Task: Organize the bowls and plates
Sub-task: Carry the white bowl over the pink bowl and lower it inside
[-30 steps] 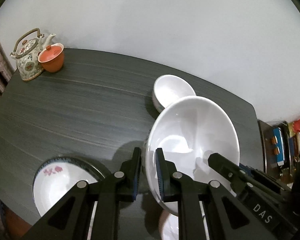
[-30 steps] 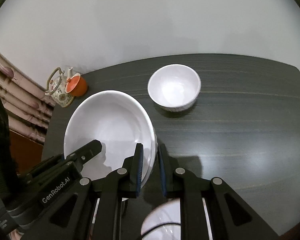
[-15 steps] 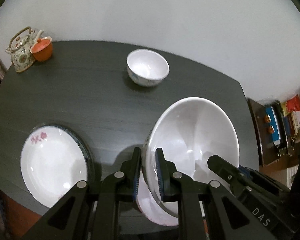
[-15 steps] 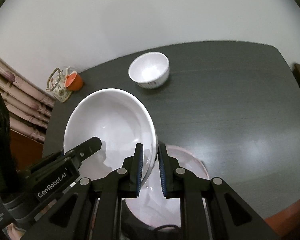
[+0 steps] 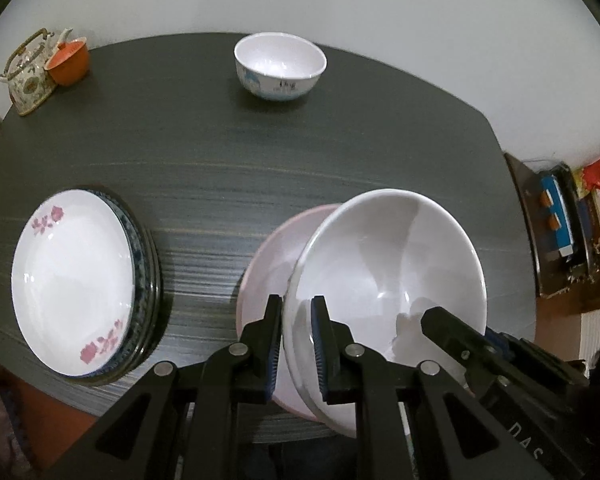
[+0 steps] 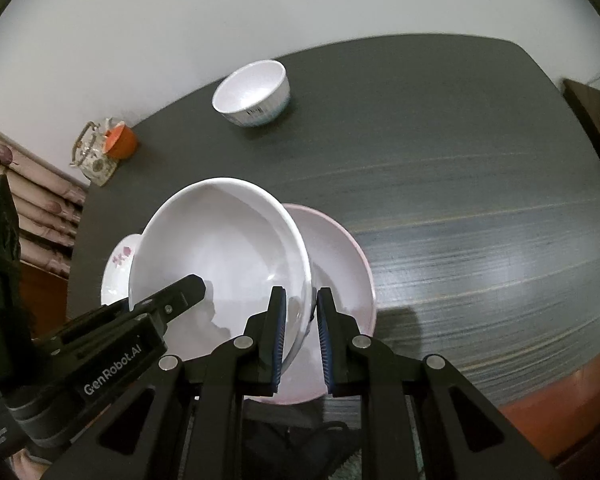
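You hold the large white bowl [image 5: 392, 264] by opposite rims, left gripper [image 5: 296, 344] and right gripper [image 6: 302, 340] both clamped on it, above the pink bowl [image 6: 340, 256] on the bench [image 5: 228, 160].

"GenRobot.AI" on left claw [image 6: 164, 300], "DAS" on right claw [image 5: 444, 320]

The large white bowl [image 5: 384, 276], clamped at its rim by both grippers, has travelled across the table and is now over the pink plate [image 5: 272, 248], lower than before.
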Motion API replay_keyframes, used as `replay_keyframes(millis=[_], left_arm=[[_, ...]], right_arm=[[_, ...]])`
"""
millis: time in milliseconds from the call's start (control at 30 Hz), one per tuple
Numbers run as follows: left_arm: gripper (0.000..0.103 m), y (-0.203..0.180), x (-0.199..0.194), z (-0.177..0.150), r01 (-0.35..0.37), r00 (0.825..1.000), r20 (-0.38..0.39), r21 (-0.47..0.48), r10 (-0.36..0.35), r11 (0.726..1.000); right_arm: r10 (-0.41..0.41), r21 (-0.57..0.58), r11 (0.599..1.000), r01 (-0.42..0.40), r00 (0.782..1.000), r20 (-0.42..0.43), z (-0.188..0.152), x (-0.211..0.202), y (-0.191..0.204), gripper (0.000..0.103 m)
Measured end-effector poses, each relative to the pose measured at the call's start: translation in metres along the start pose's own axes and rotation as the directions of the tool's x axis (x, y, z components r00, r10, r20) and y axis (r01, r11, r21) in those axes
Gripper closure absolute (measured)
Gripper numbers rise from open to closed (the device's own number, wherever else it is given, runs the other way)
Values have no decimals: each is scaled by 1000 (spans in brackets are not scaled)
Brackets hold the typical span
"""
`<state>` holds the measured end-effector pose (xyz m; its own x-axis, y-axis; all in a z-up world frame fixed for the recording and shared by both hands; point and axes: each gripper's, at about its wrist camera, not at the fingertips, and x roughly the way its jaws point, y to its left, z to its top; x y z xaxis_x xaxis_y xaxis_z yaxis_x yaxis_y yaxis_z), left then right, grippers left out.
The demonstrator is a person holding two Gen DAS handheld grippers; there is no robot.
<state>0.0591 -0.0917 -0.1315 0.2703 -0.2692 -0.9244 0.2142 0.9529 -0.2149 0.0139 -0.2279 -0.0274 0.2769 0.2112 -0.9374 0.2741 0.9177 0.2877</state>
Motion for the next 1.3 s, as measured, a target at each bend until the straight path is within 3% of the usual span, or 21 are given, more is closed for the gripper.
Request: replay_keyframes(millis=[733, 1300], left_arm=[[88, 3, 33, -2, -67, 997, -49, 2, 67, 998], [88, 1, 46, 2, -63, 995, -79, -3, 63, 998]], right_arm=[[-32, -5, 999, 32, 998, -56, -6, 31, -8, 87], [-42, -12, 999, 41, 996, -77, -1, 41, -10, 86]])
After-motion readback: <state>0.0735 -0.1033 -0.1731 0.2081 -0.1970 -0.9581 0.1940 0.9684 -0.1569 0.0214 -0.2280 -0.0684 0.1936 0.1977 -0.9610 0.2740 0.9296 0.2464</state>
